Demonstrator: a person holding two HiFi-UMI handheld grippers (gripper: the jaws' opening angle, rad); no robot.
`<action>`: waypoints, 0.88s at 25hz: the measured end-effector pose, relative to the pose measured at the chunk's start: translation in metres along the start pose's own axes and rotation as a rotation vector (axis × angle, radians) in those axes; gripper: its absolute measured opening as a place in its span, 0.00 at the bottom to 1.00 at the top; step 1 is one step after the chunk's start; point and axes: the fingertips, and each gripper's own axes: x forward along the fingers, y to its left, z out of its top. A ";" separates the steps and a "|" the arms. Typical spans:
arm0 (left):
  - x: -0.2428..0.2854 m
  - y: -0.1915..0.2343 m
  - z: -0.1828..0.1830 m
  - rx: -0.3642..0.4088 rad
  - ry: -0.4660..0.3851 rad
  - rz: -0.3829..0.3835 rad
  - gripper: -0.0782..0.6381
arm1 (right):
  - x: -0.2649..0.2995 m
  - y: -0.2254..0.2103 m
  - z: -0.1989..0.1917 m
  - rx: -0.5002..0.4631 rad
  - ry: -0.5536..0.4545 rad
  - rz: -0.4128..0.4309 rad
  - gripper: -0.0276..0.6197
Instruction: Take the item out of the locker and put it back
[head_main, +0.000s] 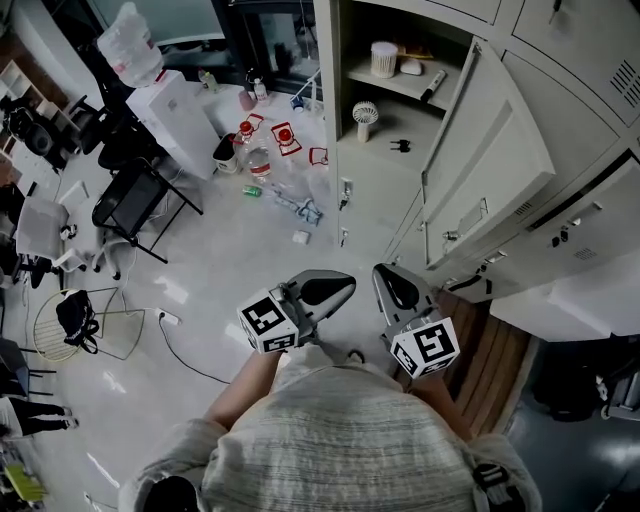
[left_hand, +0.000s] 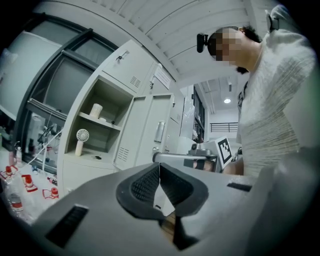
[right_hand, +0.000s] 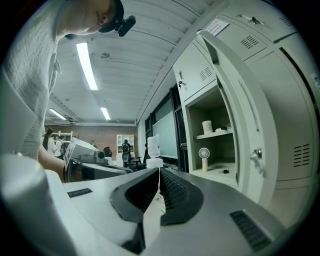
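upper-right locker (head_main: 378, 170) hanging open, holding mini fan (head_main: 366, 113), white tub (head_main: 384, 58), tiny unreadable dark blob (head_main: 401, 145), left gripper (head_main: 327, 290) and right gripper (head_main: 394, 286) both pinching shut, empty

Office (metal lockers (head_main: 585, 95), chairs (head_main: 138, 200), water dispenser (head_main: 180, 120))

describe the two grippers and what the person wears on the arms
The left gripper and right gripper are both light grey shells tapering to a blunt beak, lined with black ribbed pads. Each carries a white cube printed with black square markers. The person wears a pale ribbed knit top.
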 end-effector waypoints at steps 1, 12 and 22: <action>-0.004 0.006 0.000 -0.001 -0.003 0.006 0.12 | 0.007 0.000 0.000 0.004 -0.004 0.000 0.08; -0.035 0.100 0.027 0.007 -0.039 -0.001 0.12 | 0.097 -0.006 0.010 -0.008 0.019 -0.030 0.08; -0.065 0.167 0.041 0.014 -0.044 -0.062 0.12 | 0.166 -0.016 0.012 -0.001 0.010 -0.129 0.09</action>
